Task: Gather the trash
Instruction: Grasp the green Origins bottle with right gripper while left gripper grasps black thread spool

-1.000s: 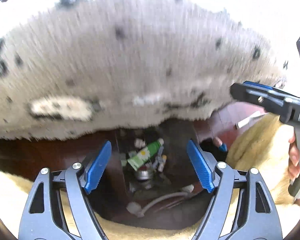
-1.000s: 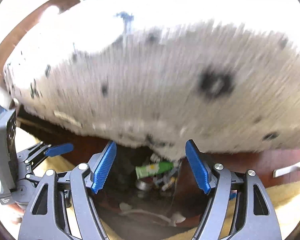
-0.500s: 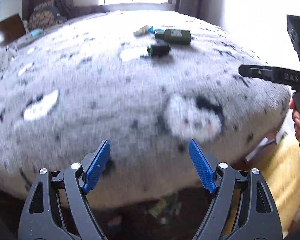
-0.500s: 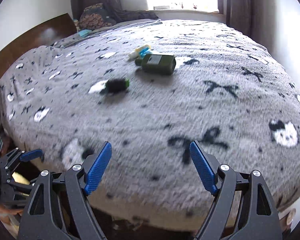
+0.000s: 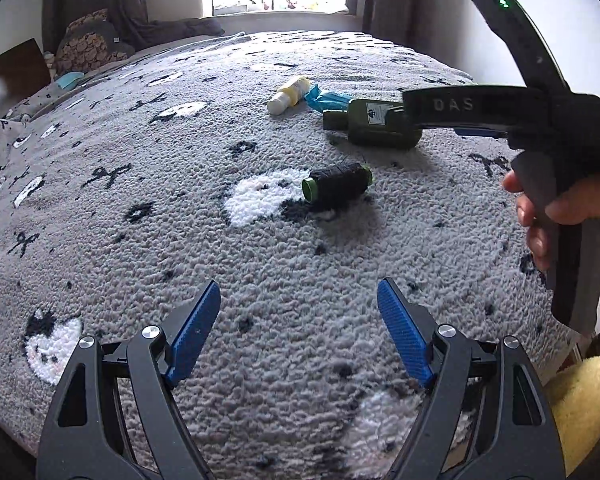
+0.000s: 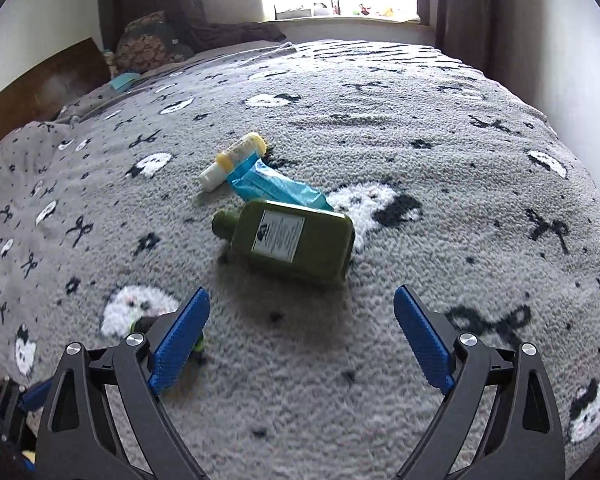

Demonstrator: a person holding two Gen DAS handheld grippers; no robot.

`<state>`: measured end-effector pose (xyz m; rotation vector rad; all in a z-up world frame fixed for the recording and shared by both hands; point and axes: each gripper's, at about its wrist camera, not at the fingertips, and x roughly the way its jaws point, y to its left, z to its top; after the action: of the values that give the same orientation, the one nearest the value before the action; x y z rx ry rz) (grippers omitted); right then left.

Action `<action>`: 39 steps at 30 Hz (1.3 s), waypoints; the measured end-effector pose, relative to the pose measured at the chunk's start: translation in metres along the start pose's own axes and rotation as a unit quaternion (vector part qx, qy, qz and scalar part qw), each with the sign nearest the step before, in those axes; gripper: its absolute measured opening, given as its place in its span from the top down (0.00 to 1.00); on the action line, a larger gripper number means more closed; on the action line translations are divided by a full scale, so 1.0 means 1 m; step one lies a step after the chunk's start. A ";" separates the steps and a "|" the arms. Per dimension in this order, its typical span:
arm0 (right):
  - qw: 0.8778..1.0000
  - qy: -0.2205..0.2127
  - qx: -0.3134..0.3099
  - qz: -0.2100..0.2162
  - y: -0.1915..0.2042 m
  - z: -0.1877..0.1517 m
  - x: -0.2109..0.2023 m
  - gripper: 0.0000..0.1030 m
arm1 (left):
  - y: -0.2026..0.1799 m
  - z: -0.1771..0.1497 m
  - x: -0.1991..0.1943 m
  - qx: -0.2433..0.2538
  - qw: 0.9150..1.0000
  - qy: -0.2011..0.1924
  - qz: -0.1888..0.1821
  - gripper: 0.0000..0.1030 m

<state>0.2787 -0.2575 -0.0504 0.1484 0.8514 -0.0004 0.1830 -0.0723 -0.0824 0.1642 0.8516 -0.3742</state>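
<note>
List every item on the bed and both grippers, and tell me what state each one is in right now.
Green bottle: lying flat, label up, capped.
Blue wrapper: crumpled, tucked beside the bottle.
Yellow tube: lying on its side.
Black roller: lying on its side.
Left gripper: open, empty.
Right gripper: jaws just opening wider, empty.

Both tools are black plastic frames with triangular cut-outs, silver rivet heads and ribbed blue pads on the fingers (image 5: 196,332). The right gripper (image 6: 302,340) has a grey handle, raised "DAS" lettering and a green light.
</note>
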 end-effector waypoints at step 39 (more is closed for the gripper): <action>0.999 0.024 -0.028 -0.033 -0.018 0.038 0.025 0.14 | -0.027 0.074 0.092 -0.070 0.996 0.040 0.029 0.16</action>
<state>0.3226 -0.2785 -0.0465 0.0675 0.9036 -0.0359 0.2795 -0.1418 -0.1042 0.0741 0.9464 -0.2527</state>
